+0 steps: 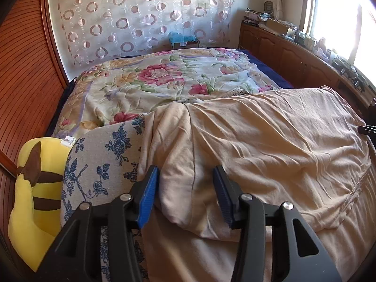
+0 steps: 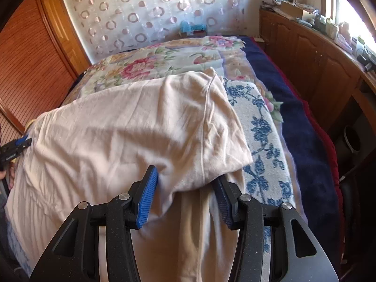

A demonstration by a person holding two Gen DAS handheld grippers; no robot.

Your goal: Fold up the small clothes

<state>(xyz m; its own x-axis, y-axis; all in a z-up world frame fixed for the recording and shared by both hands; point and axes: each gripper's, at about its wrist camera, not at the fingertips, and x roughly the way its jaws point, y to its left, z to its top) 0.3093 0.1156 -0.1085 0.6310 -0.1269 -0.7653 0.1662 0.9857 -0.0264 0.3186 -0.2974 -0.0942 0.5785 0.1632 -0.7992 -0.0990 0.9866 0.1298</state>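
Left gripper (image 1: 185, 188) gapes wide around a bunched fold of the cream cotton garment (image 1: 270, 141); right gripper (image 2: 185, 188) likewise straddles the opposite edge, not pinched. Garment lies on the blue-flowered cloth (image 2: 263, 141) on the bed. Soft, light, floppy: grab doubled edges.

No text can be read; the plush toy's (image 1: 35, 188) small tag (image 1: 68, 139) is blurred.
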